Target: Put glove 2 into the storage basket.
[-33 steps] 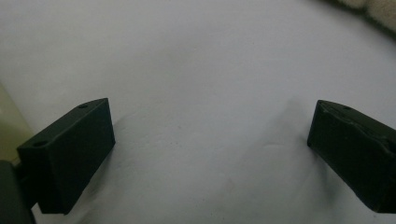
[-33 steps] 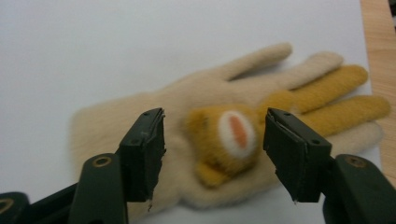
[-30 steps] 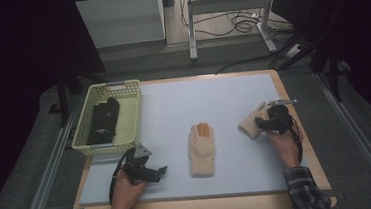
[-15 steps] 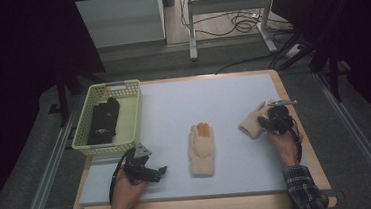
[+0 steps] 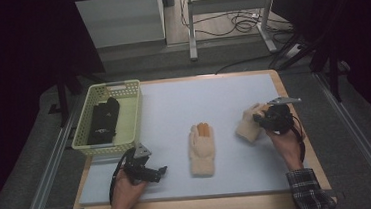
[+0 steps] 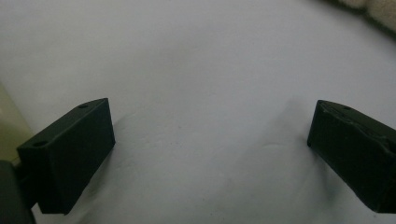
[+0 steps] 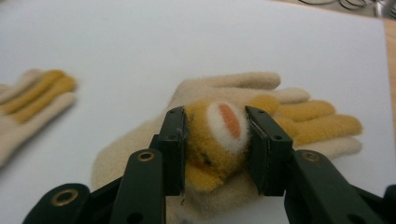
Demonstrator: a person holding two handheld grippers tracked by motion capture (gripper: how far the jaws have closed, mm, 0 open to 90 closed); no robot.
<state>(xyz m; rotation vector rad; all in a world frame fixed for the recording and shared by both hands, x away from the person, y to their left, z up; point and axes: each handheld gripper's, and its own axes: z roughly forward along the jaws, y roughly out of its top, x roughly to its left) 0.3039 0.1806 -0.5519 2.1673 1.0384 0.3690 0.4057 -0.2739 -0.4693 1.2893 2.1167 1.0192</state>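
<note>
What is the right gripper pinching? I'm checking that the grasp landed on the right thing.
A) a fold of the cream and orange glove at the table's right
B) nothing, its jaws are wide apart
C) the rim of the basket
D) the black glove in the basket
A: in the right gripper view, the right gripper has both jaws pressed into a bunched orange patch of the cream and orange glove.

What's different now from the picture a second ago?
The right gripper has closed its jaws on the fuzzy orange part of the cream glove and started lifting it a little. The left gripper, the other glove and the basket stayed put.
</note>
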